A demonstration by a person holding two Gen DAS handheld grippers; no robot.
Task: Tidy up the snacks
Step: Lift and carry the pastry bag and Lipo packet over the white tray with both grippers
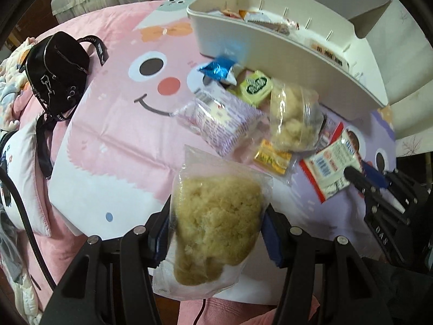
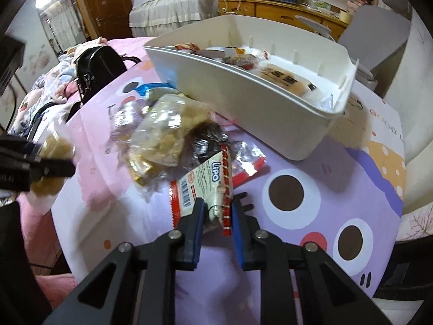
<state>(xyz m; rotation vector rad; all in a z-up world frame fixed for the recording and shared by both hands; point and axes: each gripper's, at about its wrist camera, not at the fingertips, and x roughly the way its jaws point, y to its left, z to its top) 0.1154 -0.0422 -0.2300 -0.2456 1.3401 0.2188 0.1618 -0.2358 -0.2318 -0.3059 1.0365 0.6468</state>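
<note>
My left gripper (image 1: 216, 233) is shut on a clear bag of pale crumbly puffed snack (image 1: 216, 222), held above the pink cartoon bedspread (image 1: 116, 135). My right gripper (image 2: 216, 211) is shut on the corner of a white and red Lipo packet (image 2: 205, 187), which also shows in the left wrist view (image 1: 328, 168). A pile of loose snacks lies between them: a second clear puffed bag (image 1: 293, 119), a purple packet (image 1: 224, 122), a green packet (image 1: 255, 88), a blue foil wrapper (image 1: 217, 70) and a yellow packet (image 1: 272, 159). The white bin (image 2: 243, 100) behind holds several packets.
A black backpack (image 1: 58, 70) lies on the left of the bed. The white bin's near wall (image 1: 297, 62) stands just behind the snack pile. A dark crinkled wrapper (image 2: 208, 140) sits beside the Lipo packet. A wooden dresser (image 2: 284, 8) stands beyond the bed.
</note>
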